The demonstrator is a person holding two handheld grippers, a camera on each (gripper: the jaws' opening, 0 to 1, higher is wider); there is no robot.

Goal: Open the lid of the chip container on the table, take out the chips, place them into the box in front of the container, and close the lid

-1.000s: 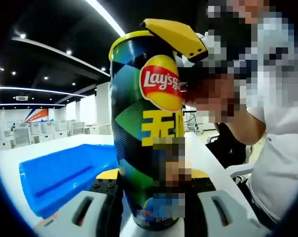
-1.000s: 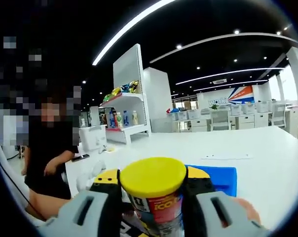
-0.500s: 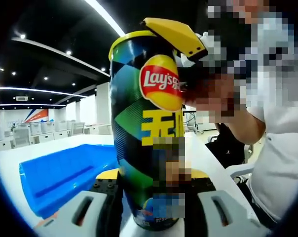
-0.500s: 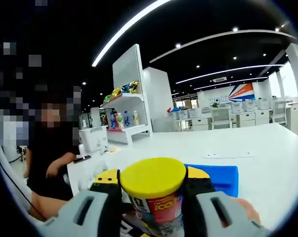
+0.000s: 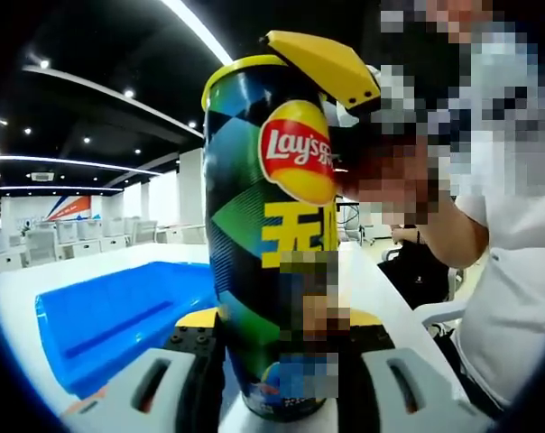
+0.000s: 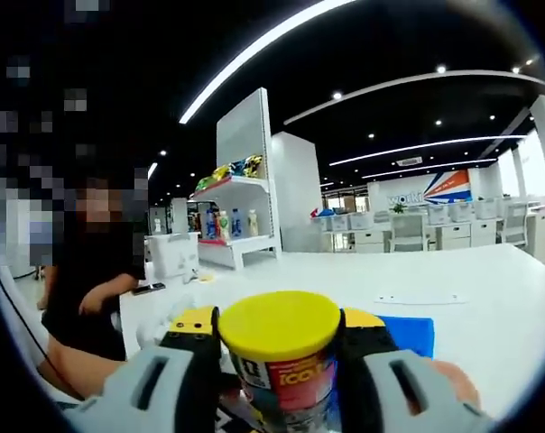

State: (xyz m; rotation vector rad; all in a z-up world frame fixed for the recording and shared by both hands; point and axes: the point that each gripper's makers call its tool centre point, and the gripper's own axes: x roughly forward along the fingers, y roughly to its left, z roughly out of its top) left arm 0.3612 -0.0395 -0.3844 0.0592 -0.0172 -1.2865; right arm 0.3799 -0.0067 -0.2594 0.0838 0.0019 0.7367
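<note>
Chip container (image 5: 268,234): upright on bench (image 5: 11,293), blue box (image 5: 119,320) at 9 o'clock. Left gripper (image 5: 277,383) jaws clamp base; right gripper (image 6: 277,379) jaws pinch yellow lid (image 6: 280,323). Light, thin-walled, crushable, slick; hold lid rim, low body.

A white shelf unit (image 6: 239,212) is seen at centre left of the right gripper view, stocked with coloured bottles and packets. A row of white desks and chairs (image 6: 435,236) is ranged along the far right of that view, under a wall sign (image 6: 432,188) in orange and blue. A sheet of paper (image 6: 422,298) is laid flat on the white surface at right. Long ceiling light strips (image 5: 196,25) are seen across the top of the left gripper view. A person in dark clothing (image 6: 87,293) is seated at the left of the right gripper view.
</note>
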